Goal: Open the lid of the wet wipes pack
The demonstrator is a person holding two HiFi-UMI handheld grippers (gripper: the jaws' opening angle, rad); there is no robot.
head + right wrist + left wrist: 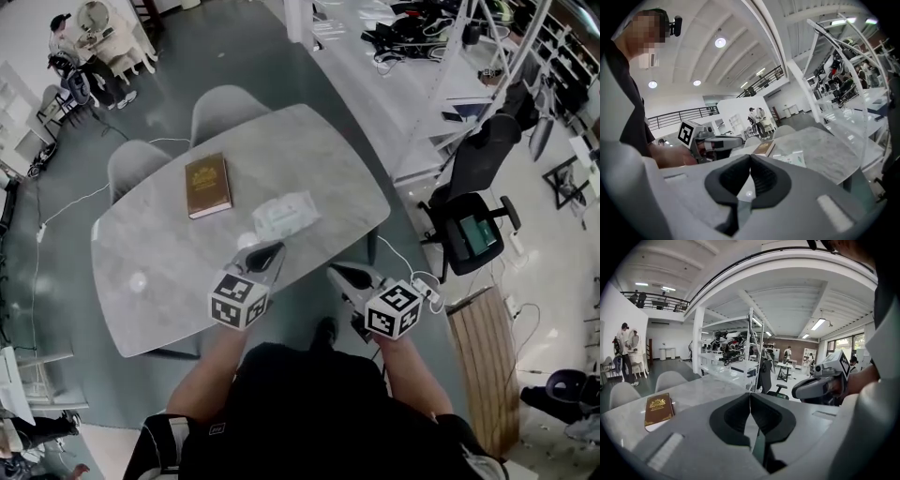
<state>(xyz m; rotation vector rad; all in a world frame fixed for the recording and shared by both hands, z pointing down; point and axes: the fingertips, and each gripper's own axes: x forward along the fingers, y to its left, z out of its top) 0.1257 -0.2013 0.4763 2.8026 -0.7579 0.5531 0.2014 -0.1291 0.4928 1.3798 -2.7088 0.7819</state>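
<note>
Wipes pack (284,215) lies ahead of closed jaws.

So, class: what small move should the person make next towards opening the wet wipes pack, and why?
Probably reach both tools forward to the wet wipes pack. It lies untouched on the table beside the book, while the left tool and right tool hang shut and empty, short of it.

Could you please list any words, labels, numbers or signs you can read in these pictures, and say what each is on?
No text can be read.
On the brown book: gold cover print, too small.
On the wet wipes pack: print too blurred.
Cubes on the left gripper and right gripper: square black-and-white markers only, no words.
</note>
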